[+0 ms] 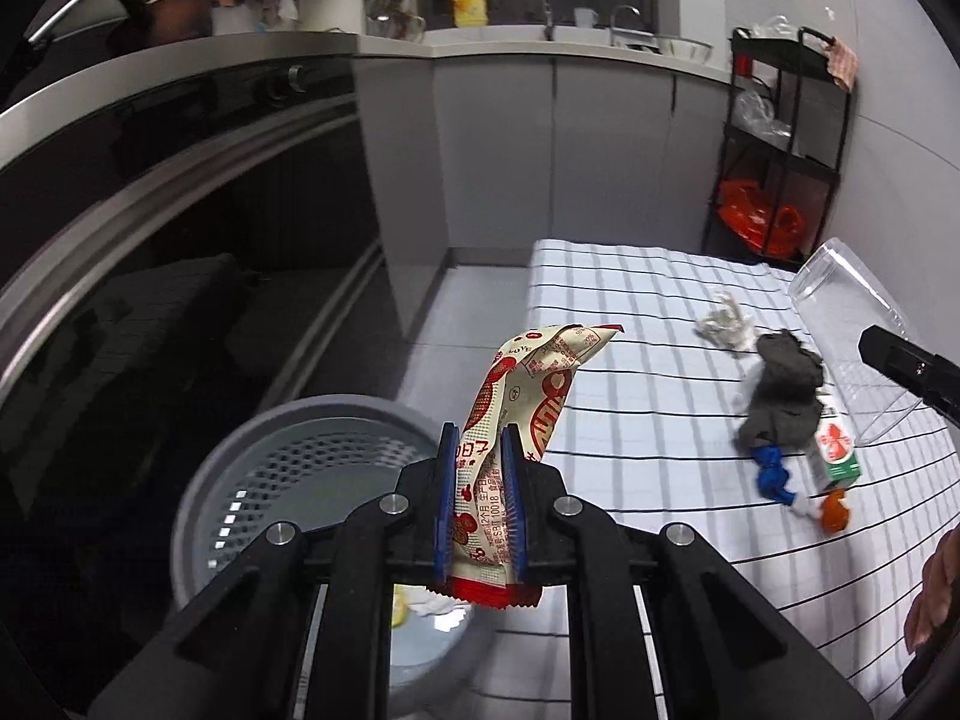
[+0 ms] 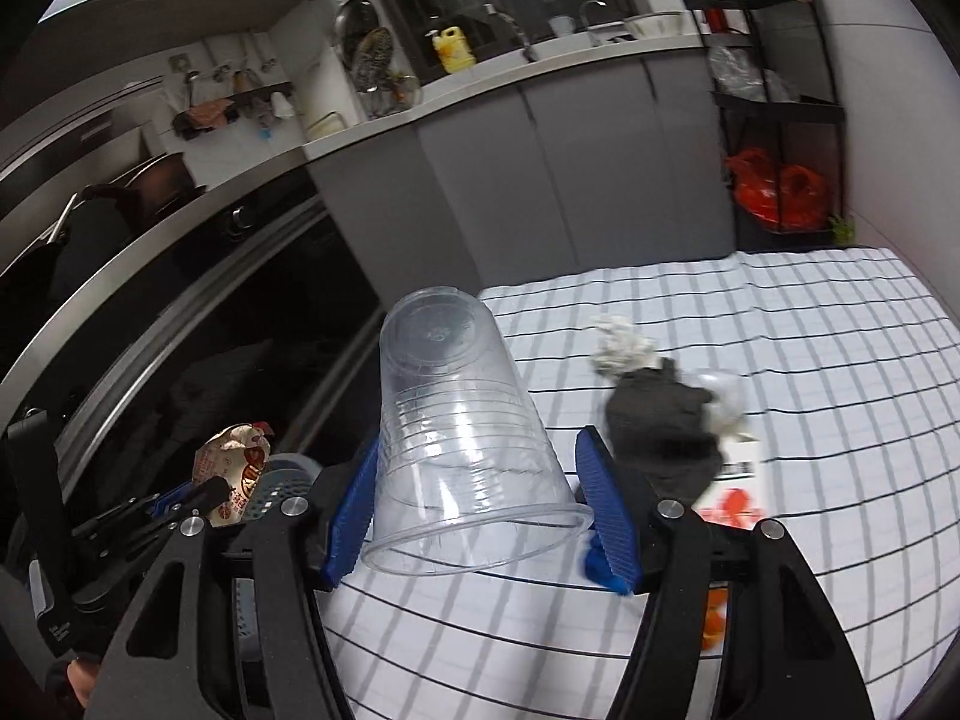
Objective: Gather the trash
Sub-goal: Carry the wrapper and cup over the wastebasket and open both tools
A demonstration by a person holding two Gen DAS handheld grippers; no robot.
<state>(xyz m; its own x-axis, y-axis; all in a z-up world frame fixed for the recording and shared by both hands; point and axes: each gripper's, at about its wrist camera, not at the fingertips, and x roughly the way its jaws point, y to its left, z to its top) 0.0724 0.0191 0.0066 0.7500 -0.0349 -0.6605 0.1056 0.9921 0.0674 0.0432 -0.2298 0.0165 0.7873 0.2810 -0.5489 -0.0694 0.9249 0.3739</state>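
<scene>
The left gripper [image 1: 480,498] holds a cream and red snack wrapper [image 1: 516,420] clamped between its two blue pads, and the grey bin [image 1: 240,480] stands on the floor just beside the edge of the checked cloth [image 1: 660,312], a little to the left of the wrapper and below it. To do this step well, the person should probably bring the left gripper fully over the mouth of the bin before letting go, because the wrapper is light and long and its upper end bends toward the cloth; if it is released too early, it may fall on the rim or on the floor. Some pale scraps already lie in the bottom of the bin. The right gripper [image 2: 480,510] is spread wide around a clear plastic cup [image 2: 456,450], which points with its bottom away from the gripper and its open rim toward the camera. The left pad seems to touch the wall of the cup, but the right pad stands apart from it, so it cannot be told how firmly the cup is held. Farther from the bin, on the cloth, other trash waits: a dark crumpled rag [image 1: 780,390], a white paper ball [image 1: 726,321], a small carton [image 1: 837,447], a blue scrap [image 1: 771,474] and an orange piece [image 1: 834,513], all near each other and well apart from the left gripper.
</scene>
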